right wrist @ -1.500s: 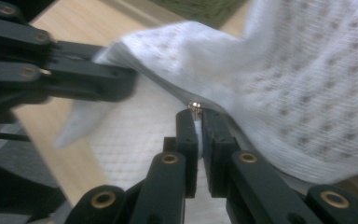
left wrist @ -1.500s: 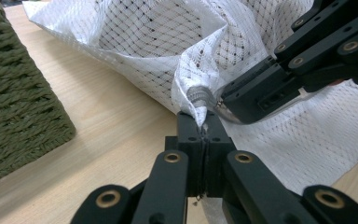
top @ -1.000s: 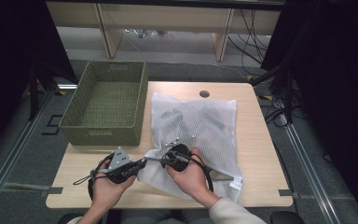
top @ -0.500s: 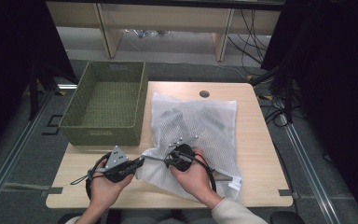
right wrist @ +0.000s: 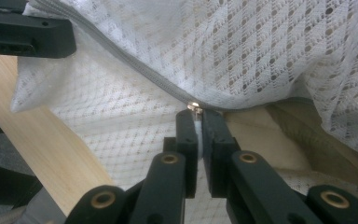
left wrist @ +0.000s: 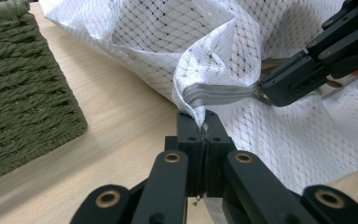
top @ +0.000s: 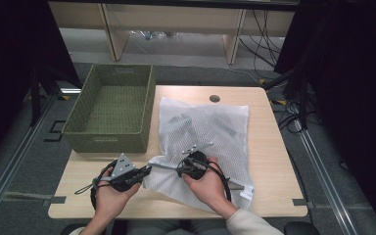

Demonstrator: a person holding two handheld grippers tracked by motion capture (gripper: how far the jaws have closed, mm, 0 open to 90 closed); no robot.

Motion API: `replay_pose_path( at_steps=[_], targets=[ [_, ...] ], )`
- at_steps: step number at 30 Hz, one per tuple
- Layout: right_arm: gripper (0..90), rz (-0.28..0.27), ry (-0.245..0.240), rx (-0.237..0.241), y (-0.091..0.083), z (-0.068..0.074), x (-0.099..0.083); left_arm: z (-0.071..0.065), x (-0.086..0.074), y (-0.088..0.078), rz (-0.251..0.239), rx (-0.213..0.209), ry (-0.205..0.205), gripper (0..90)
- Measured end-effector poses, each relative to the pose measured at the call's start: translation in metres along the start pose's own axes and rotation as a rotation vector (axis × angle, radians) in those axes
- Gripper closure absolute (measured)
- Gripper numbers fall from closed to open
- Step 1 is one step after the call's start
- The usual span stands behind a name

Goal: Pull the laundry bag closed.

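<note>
Left tool (left wrist: 204,133) clamped on the corner of a white mesh bag (top: 210,132), beside the end of its grey zipper (left wrist: 223,93). Right tool (right wrist: 198,116) pinched on the metal zipper pull (right wrist: 194,106), a thin slit between its black jaws. Zipper taut between the two tools, long axis running left to right along the bag's near edge. Bag: soft open-weave net, rectangular, lying flat on the pale wood counter (top: 274,161), long side pointing away from the person, dark items faint inside. Left of it, well apart, a green woven basket (top: 108,139), rectangular, coarse weave.
</note>
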State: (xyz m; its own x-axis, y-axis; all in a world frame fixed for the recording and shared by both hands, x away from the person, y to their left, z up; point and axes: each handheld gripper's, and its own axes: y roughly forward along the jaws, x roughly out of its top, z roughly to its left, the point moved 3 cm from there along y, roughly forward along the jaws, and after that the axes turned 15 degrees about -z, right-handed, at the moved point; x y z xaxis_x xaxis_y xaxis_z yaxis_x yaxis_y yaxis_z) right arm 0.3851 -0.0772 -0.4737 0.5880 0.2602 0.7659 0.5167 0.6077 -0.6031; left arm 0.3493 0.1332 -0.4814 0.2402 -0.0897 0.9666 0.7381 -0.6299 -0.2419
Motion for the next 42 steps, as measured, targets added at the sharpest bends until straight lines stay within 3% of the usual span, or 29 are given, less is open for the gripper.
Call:
replay_pose_path(
  at_steps=[3, 7, 9, 12, 15, 19, 33, 36, 38, 40, 42],
  targets=[
    [87.0, 0.008, 0.021, -0.006, -0.001, 0.003, 0.000, 0.001, -0.001, 0.000, 0.003, 0.003, -0.005, 88.5],
    [87.0, 0.007, 0.015, 0.000, -0.002, 0.002, -0.001, 0.001, -0.002, 0.000, 0.004, 0.005, -0.010, 88.5],
    [87.0, 0.032, 0.004, 0.000, -0.006, -0.003, -0.002, 0.002, -0.002, 0.000, 0.003, 0.002, -0.005, 88.5],
    [87.0, 0.034, 0.043, -0.013, -0.010, -0.004, -0.004, 0.000, -0.002, 0.001, 0.007, 0.000, -0.007, 88.5],
    [87.0, 0.030, 0.049, -0.017, -0.011, -0.004, -0.004, 0.000, -0.002, 0.001, 0.003, 0.001, -0.017, 88.5],
    [87.0, 0.030, 0.028, -0.016, -0.011, -0.007, -0.004, 0.002, -0.003, 0.001, 0.009, 0.005, -0.011, 88.5],
    [87.0, 0.033, 0.057, -0.036, -0.016, -0.012, -0.007, 0.002, -0.004, 0.001, 0.008, 0.004, -0.012, 88.5],
    [87.0, 0.036, 0.031, -0.019, -0.017, -0.015, -0.007, 0.003, -0.004, 0.001, 0.014, 0.009, -0.009, 88.5],
    [87.0, 0.023, 0.034, -0.038, -0.017, -0.014, -0.007, 0.002, -0.004, 0.001, 0.004, 0.006, -0.020, 88.5],
    [87.0, 0.037, 0.031, -0.018, -0.017, -0.015, -0.007, 0.003, -0.004, 0.001, 0.018, 0.008, -0.003, 88.5],
    [87.0, 0.038, 0.033, -0.021, -0.017, -0.015, -0.007, 0.003, -0.004, 0.001, 0.009, 0.008, -0.011, 88.5]
  ],
)
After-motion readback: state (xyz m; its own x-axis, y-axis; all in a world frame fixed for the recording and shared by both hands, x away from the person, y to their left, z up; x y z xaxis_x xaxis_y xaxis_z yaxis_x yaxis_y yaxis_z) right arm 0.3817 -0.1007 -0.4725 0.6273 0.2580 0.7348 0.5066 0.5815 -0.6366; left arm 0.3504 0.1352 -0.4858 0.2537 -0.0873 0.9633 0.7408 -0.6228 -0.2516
